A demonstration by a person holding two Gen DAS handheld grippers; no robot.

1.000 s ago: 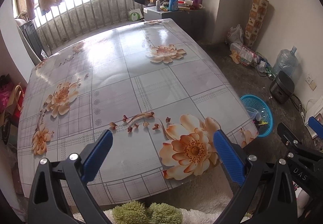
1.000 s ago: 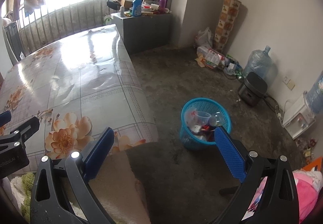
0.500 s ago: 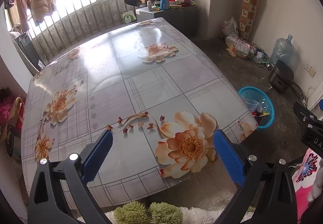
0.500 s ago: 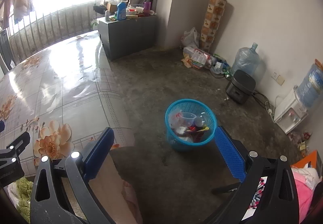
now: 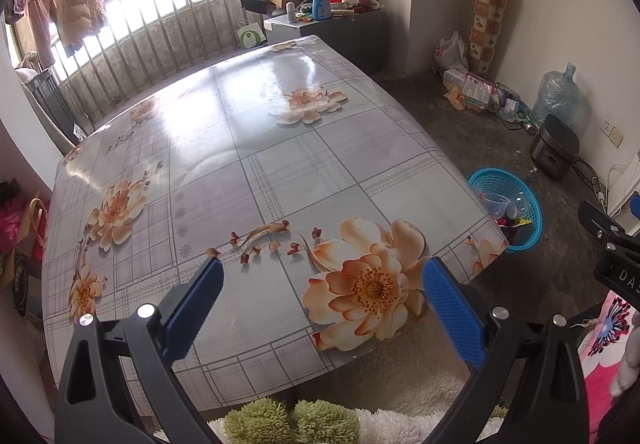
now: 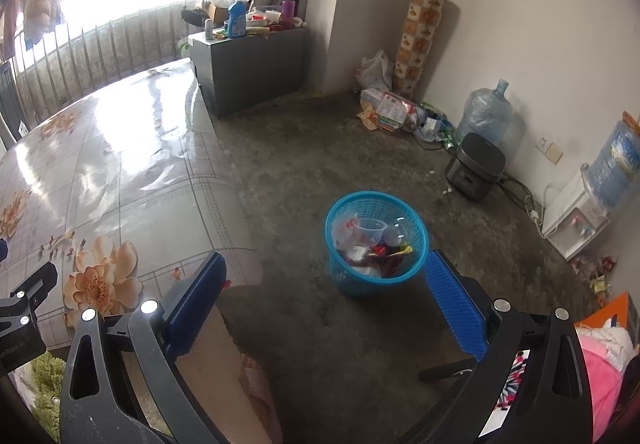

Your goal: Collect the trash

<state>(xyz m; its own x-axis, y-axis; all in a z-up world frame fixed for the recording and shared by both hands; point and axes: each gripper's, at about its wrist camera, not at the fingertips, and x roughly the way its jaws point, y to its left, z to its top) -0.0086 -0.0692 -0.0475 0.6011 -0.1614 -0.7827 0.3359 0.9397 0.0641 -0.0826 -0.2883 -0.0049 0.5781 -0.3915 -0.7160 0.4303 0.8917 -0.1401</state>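
Note:
A blue mesh basket (image 6: 376,244) stands on the concrete floor right of the table, holding a clear plastic cup (image 6: 370,230), wrappers and other trash. The left wrist view shows the same basket (image 5: 506,204) past the table's right corner. My left gripper (image 5: 322,284) hovers open over the near edge of the floral tablecloth (image 5: 248,172), nothing between its blue pads. My right gripper (image 6: 324,280) is open too, held above the floor just short of the basket, and empty. No loose trash shows on the tablecloth.
A grey cabinet (image 6: 248,68) with bottles stands behind the table. Along the right wall sit a rice cooker (image 6: 474,166), a water jug (image 6: 486,114), bags and a water dispenser (image 6: 576,220). A person's fluffy sleeve (image 5: 292,420) and pink clothing (image 6: 604,364) fill the bottom edges.
Both grippers have drawn back and up slightly; the basket now sits nearer the centre of the right wrist view. Both stay open and empty.

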